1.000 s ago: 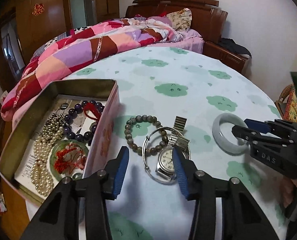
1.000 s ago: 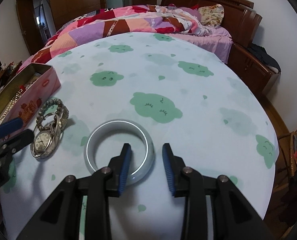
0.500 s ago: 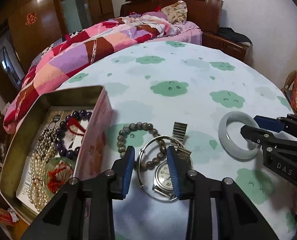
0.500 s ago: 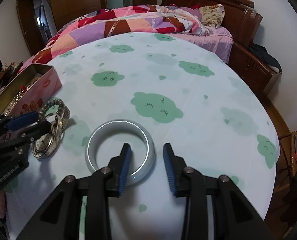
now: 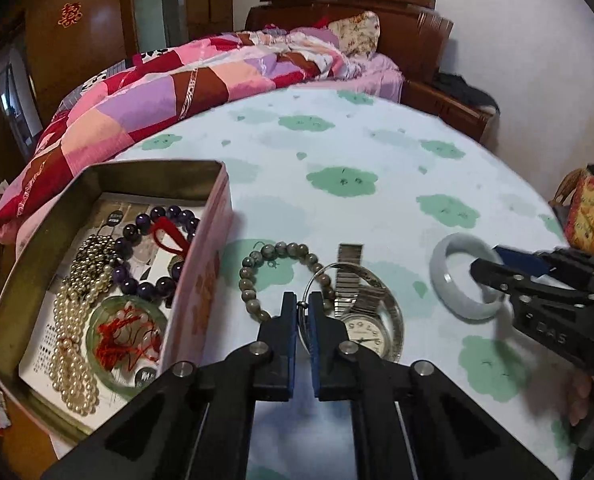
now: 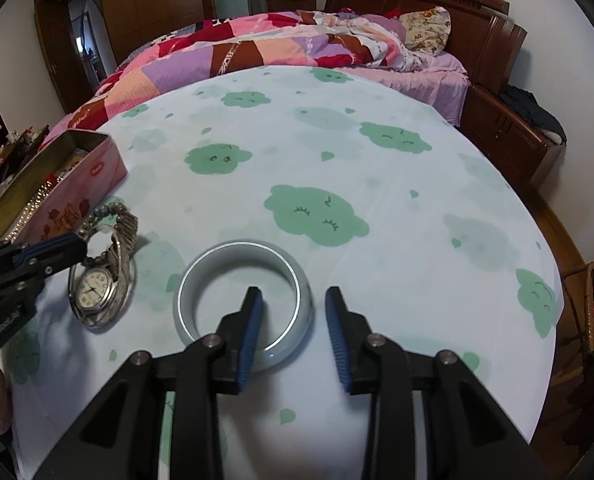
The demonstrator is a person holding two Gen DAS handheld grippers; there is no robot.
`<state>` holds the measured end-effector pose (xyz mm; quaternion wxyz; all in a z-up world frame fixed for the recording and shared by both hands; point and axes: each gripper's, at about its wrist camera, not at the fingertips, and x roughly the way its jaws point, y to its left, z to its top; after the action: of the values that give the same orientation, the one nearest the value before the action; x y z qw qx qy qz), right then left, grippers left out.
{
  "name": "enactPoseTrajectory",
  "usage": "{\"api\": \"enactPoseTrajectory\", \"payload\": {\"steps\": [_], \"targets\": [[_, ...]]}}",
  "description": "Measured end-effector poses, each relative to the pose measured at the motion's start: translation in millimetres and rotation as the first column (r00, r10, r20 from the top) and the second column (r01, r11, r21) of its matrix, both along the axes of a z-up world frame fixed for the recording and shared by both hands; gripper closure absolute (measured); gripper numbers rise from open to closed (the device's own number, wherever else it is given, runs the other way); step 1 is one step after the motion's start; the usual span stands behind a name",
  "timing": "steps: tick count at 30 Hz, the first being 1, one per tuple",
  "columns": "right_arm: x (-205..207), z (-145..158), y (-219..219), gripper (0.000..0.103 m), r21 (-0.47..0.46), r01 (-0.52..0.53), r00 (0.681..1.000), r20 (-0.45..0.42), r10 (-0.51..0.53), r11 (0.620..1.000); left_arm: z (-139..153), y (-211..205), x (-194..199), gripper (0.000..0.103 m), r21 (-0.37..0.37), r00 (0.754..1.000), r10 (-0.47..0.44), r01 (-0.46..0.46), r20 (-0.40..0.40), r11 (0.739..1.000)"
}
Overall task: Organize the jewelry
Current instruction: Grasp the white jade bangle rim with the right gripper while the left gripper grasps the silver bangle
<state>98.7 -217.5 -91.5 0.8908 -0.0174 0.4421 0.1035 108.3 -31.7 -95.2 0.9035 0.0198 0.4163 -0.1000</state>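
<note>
My left gripper (image 5: 303,300) is shut on the thin silver bangle (image 5: 397,312) that rings a silver wristwatch (image 5: 367,330) on the table. A grey bead bracelet (image 5: 253,280) lies beside it. My right gripper (image 6: 293,300) is open, with its left finger inside a pale jade bangle (image 6: 189,276) and its right finger outside the rim. The jade bangle also shows in the left wrist view (image 5: 457,300). The watch (image 6: 93,284) and the left gripper (image 6: 79,246) show in the right wrist view.
A pink tin box (image 5: 213,248) at the left holds pearls, purple beads and a green bangle with red cord. It also shows in the right wrist view (image 6: 77,192). The round table (image 6: 377,160) has a cloud-print cloth. A bed stands behind it.
My left gripper moved forward and closed on the thin silver bangle by the watch. My right gripper stayed open over the jade bangle's rim.
</note>
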Motion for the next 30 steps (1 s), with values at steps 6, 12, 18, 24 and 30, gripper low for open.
{"api": "enactPoseTrajectory", "payload": {"steps": [6, 12, 18, 24, 30], "targets": [[-2, 2, -1, 0.089, 0.032, -0.014, 1.0, 0.008, 0.013, 0.999, 23, 0, -20, 0.099, -0.029, 0.997, -0.01, 0.012, 0.075, 0.999], [-7, 8, -3, 0.089, 0.048, -0.01, 0.999, 0.045, 0.008, 0.999, 39, -1, -32, 0.099, -0.056, 0.992, -0.031, 0.038, 0.121, 0.998], [-16, 12, -7, 0.089, 0.085, -0.009, 0.998, 0.069, 0.003, 0.996, 48, 0, -38, 0.099, -0.067, 0.99, -0.027, 0.036, 0.137, 0.997], [-23, 21, -8, 0.089, 0.105, -0.016, 0.996, 0.09, 0.007, 0.994, 53, 4, -43, 0.099, -0.07, 0.989, -0.019, 0.029, 0.148, 0.997], [-27, 32, -5, 0.089, 0.117, -0.03, 0.994, 0.111, 0.017, 0.993, 56, 10, -45, 0.099, -0.087, 0.988, -0.007, 0.02, 0.153, 0.996]]}}
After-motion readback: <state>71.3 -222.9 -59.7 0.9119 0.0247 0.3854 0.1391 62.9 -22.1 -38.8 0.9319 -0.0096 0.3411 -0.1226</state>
